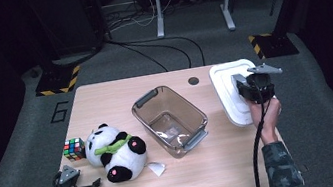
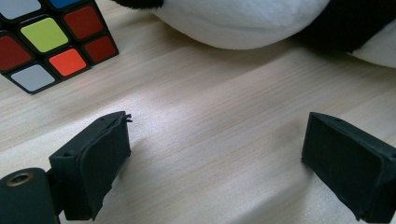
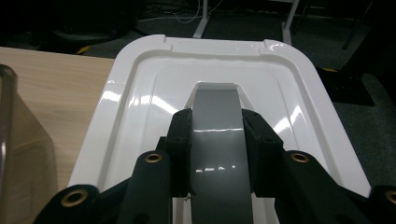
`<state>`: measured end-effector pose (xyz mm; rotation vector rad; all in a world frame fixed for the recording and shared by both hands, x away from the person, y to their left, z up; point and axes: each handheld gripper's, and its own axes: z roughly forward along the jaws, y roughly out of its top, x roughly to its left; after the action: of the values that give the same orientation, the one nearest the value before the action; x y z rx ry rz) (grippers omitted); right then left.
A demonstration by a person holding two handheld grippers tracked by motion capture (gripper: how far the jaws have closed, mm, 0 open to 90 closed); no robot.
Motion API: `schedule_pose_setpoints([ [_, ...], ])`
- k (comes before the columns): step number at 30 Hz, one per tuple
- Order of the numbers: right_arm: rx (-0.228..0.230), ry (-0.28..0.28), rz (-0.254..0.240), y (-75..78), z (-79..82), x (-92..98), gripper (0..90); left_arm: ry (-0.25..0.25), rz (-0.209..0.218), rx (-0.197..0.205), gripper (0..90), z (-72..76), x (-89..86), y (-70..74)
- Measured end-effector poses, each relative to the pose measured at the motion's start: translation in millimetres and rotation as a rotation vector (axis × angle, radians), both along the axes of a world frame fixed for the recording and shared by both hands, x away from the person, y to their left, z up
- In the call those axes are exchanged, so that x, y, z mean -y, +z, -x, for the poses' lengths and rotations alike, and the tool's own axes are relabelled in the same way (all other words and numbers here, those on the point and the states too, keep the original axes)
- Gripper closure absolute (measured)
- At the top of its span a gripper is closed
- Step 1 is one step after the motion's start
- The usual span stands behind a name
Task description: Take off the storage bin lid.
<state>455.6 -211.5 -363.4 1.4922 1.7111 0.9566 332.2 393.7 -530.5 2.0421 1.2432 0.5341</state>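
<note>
**At the bench's right edge: a lid taken by its grey handle**

Nearest the person, at the front left corner of the bench [image 1: 208,178], the left hand-held gripper [image 1: 80,185] sits low with its jaws spread wide and nothing between them; its own view has only bare wood in the gap, with the puzzle cube [image 2: 44,39] and the panda plush [image 2: 261,21] just beyond; further along, mid-bench, the clear plastic tub [image 1: 171,118] stands open and looks nearly empty; furthest to the right, the white lid [image 3: 140,93] lies flat and partly overhangs the bench edge, apart from the tub.

The right hand-held gripper [image 3: 217,154] has its jaws drawn narrow on either side of the lid's grey handle [image 3: 217,116]; the pads appear to press its two flanks, so I take it as gripped.

My guess is the lid is light, hard, moulded plastic, stiff enough to lift from one point; glossy too, so it could slip or swing if the hold is shallow; the raised handle is the sensible place to take it, since the rim is broad and smooth; held near the middle it should hang fairly level, though being wide it may tip toward the far end.
</note>
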Motion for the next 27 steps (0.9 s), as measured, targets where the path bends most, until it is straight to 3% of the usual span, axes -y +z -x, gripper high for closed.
schedule_pose_setpoints([
  [4, -0.002, -0.026, -0.003, -8.3, -3.3, -0.5, 66.4, 0.0, -0.001, 0.001, 7.6, 0.1, 0.1, 0.0],
  [13, -0.026, -0.109, -0.03, -43.2, -16.4, -2.8, 66.3, 0.0, 0.0, 0.0, 7.6, 0.0, 0.0, 0.0],
  [27, -0.08, -0.173, -0.043, -92.5, -32.0, -5.0, 66.3, 0.0, 0.0, 0.0, 7.7, 0.1, 0.0, 0.0],
])
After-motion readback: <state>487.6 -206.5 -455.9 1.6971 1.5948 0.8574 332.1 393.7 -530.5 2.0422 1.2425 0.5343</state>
